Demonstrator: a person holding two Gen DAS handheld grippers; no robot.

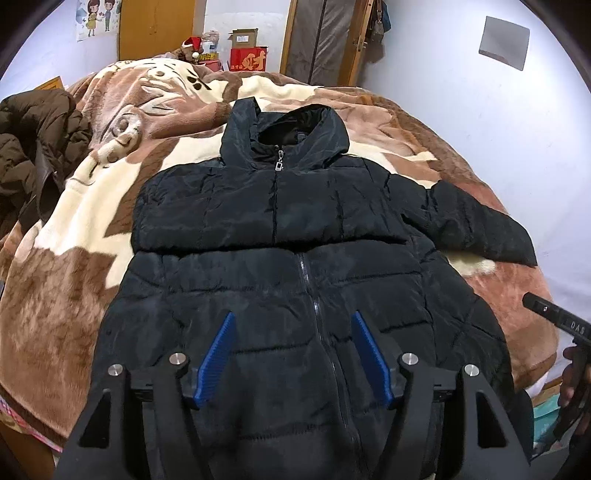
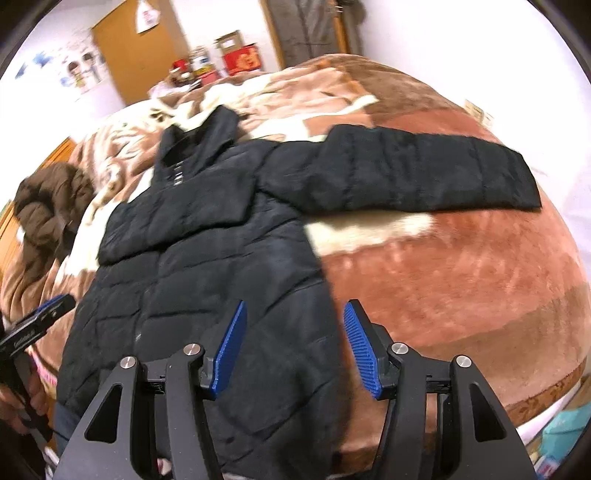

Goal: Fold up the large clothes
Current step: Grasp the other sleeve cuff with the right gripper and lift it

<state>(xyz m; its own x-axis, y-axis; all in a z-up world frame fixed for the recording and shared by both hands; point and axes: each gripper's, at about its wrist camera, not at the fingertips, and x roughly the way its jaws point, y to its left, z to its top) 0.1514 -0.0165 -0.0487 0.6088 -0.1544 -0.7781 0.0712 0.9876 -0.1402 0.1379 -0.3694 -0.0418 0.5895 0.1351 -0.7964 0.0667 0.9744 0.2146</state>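
Note:
A black hooded puffer jacket (image 1: 280, 280) lies front up on the bed, hood toward the far wall. One sleeve (image 2: 413, 173) stretches out flat to the right. A padded layer (image 1: 236, 210), apparently the other sleeve, lies folded across the chest. My left gripper (image 1: 291, 317) hovers open over the lower front by the zipper, with nothing between its blue pads. My right gripper (image 2: 295, 306) is open over the jacket's right side edge (image 2: 321, 280), its pads pressing on nothing. Each gripper also shows at the edge of the other's view: right gripper (image 1: 554, 317), left gripper (image 2: 44, 314).
A brown and cream plush blanket (image 1: 92, 206) covers the bed. A brown padded coat (image 1: 33, 147) is heaped at the bed's left side. Red boxes (image 1: 247, 59) and clutter stand by the far wall beside a wooden door (image 1: 155, 26). The bed's right edge (image 2: 546, 395) drops to the floor.

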